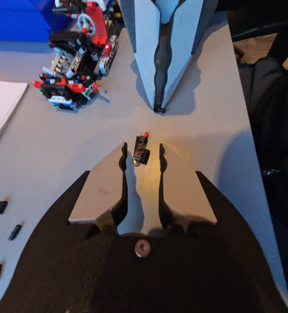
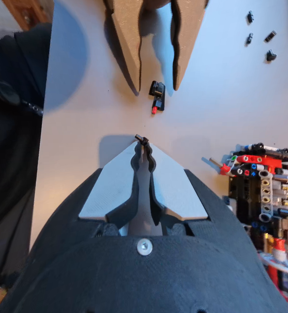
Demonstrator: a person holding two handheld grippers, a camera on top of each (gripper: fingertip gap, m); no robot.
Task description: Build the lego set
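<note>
Lego model (image 1: 79,55), half built in red, black and grey, stands at the far left of the white table (image 1: 72,152), a blue box (image 1: 16,20) behind it and white paper (image 1: 1,101) beside it. Loose black pieces (image 1: 14,230) lie near the left edge. At the middle, the left gripper (image 1: 143,147) stands open around a small black part (image 1: 140,150) with a red tip, not touching it. Facing it, the right gripper (image 2: 142,143) is closed on a black pin (image 2: 141,139).
</note>
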